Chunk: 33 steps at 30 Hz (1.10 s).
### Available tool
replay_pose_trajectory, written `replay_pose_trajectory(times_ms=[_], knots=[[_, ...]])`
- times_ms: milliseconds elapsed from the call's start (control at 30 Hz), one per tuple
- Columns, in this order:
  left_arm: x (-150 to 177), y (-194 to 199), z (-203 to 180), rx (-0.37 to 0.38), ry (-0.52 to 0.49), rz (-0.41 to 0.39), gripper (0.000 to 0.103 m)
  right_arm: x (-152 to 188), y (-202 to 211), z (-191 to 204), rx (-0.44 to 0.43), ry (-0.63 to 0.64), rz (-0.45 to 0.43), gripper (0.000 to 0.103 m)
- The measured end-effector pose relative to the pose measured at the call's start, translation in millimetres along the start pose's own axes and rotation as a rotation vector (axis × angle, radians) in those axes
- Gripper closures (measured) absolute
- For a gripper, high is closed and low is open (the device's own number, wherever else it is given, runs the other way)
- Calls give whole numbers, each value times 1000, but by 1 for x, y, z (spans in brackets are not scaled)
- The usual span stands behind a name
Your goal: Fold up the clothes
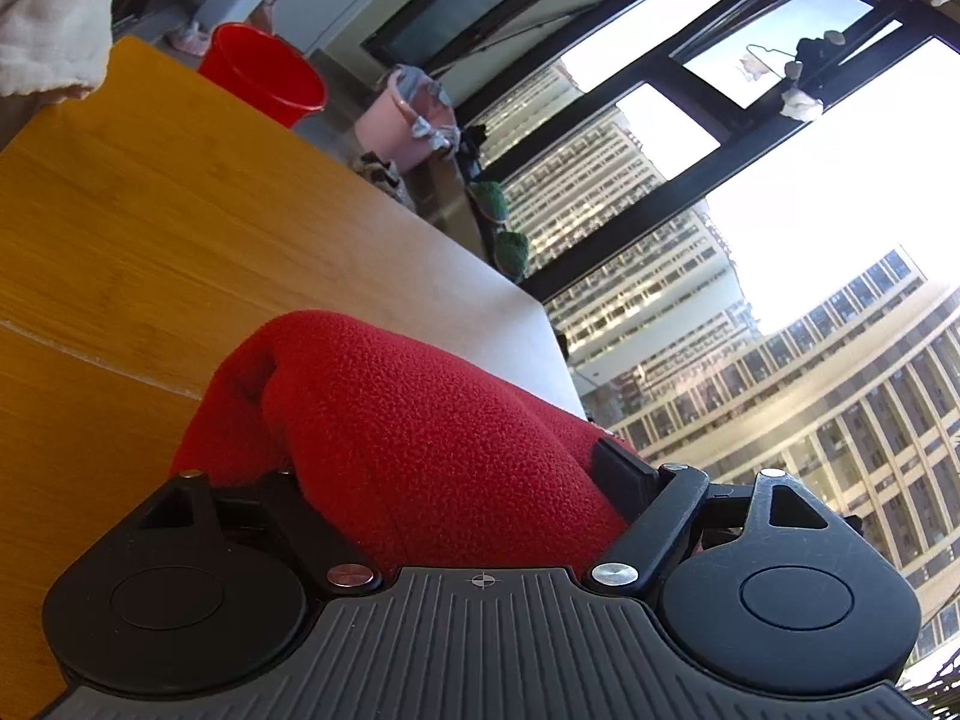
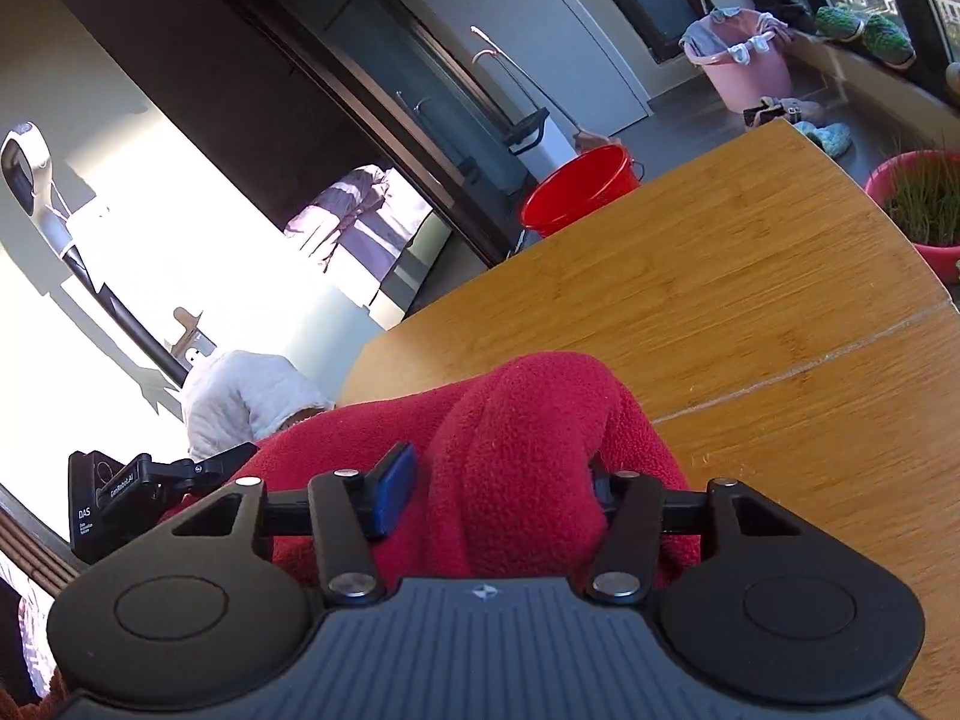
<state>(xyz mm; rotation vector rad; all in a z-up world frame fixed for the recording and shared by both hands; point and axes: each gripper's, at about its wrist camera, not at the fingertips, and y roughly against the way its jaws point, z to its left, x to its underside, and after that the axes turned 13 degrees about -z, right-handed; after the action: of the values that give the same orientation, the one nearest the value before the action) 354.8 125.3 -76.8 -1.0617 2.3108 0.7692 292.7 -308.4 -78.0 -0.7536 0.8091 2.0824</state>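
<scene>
The red fleece garment (image 1: 420, 420) had a nubbly, pilled pile and was gathered into thick rounded rolls, one bulging fold rising between the fingers in each wrist view. It lay bunched over the yellow-brown bamboo-grain wooden table (image 1: 150, 210), near the table edge that faced the windows, and a pale seam line crossed the tabletop beside it.

The left gripper (image 1: 456, 480) was clamped on a fat roll of the fleece, the cloth filling the whole gap between its black fingers. The right gripper (image 2: 498, 480) likewise pinched a bunched fold of the same garment (image 2: 516, 438), which swelled up between a blue-padded finger (image 2: 393, 495) and the opposite black one.

In the right wrist view a small black device (image 2: 99, 504) stood at the left beside the fleece; its white lettering read "DAS", and the mount next to it carried a longer word too small to read surely.

Past the table's far edge stood a red plastic bucket (image 2: 579, 189), and farther off a pink laundry basket (image 2: 747, 66) hung with cloths. A white quilted cloth (image 2: 246, 396) sat beyond the table's left corner. A red pot of green grass (image 2: 918, 210) stood off the right edge. Through the black-framed window (image 1: 720, 138) tall apartment blocks (image 1: 810, 420) showed.
</scene>
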Motion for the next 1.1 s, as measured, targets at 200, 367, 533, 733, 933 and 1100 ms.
replay_pose_trajectory(times_ms=[200, 367, 533, 733, 933, 1100], knots=[[-44, -4, -31, 28, -142, -121, 21, -42, -23, 35, -63, 150, -123, 56], [-22, 16, -26, 24, -182, -103, 21, -27, -8, 38, -86, 130, -126, 58], [17, 27, -3, -84, -233, -46, 15, 28, -4, 20, 5, 102, -22, 58], [19, 39, -10, -113, -268, -67, 11, 45, -2, 13, 40, 79, -33, 57], [-5, 88, -40, -162, -387, -183, 4, 49, 1, 14, 62, 135, -40, 54], [-18, 90, -88, -25, -472, -279, 0, 50, -1, 18, 77, 158, -50, 50]])
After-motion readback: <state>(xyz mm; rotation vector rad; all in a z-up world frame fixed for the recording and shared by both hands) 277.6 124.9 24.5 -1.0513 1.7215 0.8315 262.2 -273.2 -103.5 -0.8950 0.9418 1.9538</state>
